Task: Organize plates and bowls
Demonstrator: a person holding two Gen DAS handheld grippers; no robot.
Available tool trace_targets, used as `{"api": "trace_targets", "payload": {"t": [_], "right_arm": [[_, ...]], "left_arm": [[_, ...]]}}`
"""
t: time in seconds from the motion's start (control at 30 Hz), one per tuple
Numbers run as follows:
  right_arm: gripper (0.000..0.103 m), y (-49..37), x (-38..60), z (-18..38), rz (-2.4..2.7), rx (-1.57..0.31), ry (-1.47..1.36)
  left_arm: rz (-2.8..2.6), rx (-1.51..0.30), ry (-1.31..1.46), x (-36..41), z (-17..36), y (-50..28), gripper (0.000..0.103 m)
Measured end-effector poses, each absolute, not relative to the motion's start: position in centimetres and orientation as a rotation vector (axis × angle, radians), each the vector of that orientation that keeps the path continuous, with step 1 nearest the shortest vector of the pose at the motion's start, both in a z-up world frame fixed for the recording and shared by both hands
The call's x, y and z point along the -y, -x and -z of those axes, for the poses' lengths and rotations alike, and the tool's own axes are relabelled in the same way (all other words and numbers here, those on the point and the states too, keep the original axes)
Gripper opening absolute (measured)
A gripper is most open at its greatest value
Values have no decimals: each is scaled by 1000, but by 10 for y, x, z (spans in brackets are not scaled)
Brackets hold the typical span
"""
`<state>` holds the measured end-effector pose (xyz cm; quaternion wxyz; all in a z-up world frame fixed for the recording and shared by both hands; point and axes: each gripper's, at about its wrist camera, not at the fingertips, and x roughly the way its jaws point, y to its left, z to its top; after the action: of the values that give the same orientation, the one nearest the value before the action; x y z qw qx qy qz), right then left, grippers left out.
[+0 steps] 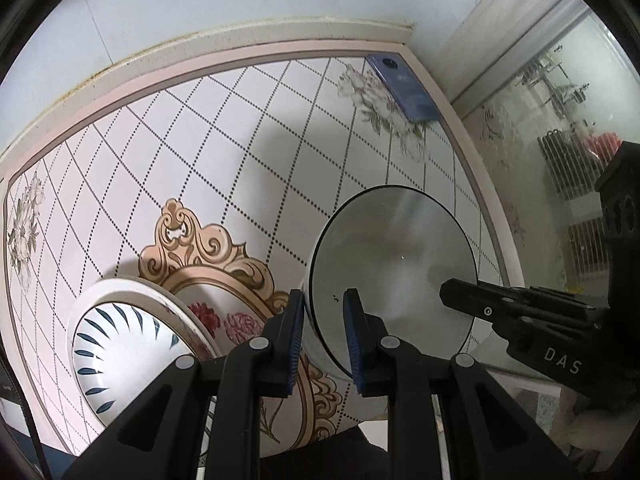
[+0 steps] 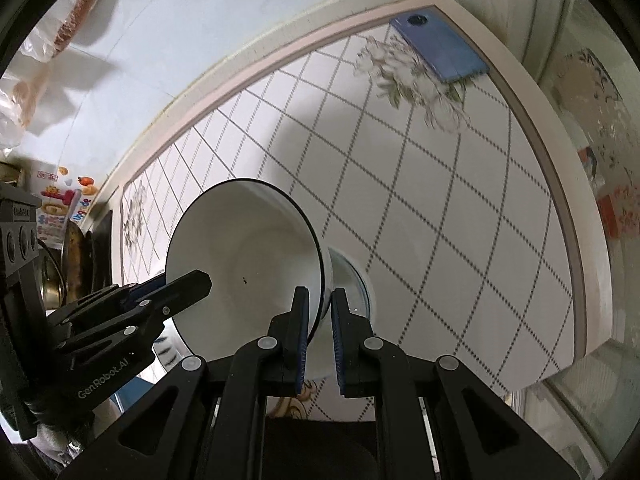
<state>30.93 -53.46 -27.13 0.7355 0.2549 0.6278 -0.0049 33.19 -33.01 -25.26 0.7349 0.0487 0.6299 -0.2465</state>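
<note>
You hold one white bowl [image 1: 394, 276] with a thin dark rim between both grippers, above the patterned table [image 1: 224, 128]. Your left gripper [image 1: 324, 334] is narrowed onto the rim on one side: the blue pads [image 1: 354, 340] sit either side of the wall, one inside the bowl and one outside. Your right gripper [image 2: 320, 334] pinches the opposite side of the rim the same way, its fingers close together on the wall.

The bowl is tipped well off level. In the left wrist view its mouth faces toward the camera and up, and in the right wrist view [image 2: 244, 264] the opening also turns toward the lens, with the foot ring pointing away toward the far side of the table. Whether the base touches the table, you cannot tell.

A second bowl [image 1: 132, 344], white with dark blue leaf strokes inside, sits just beside it on the left, near the table's front edge. A blue phone [image 2: 440, 50] lies face down at the far corner, well apart from both bowls.
</note>
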Motion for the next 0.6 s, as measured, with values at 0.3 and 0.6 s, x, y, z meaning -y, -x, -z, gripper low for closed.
{"api": "trace_targets", "payload": {"t": [0.3, 0.6], "right_arm": [[13, -301, 533, 290, 7, -1419, -564], [13, -303, 535, 299, 10, -1445, -555]], "left_arm": [[531, -1410, -138, 332, 269, -327, 17], [524, -1438, -162, 335, 284, -322, 18]]}}
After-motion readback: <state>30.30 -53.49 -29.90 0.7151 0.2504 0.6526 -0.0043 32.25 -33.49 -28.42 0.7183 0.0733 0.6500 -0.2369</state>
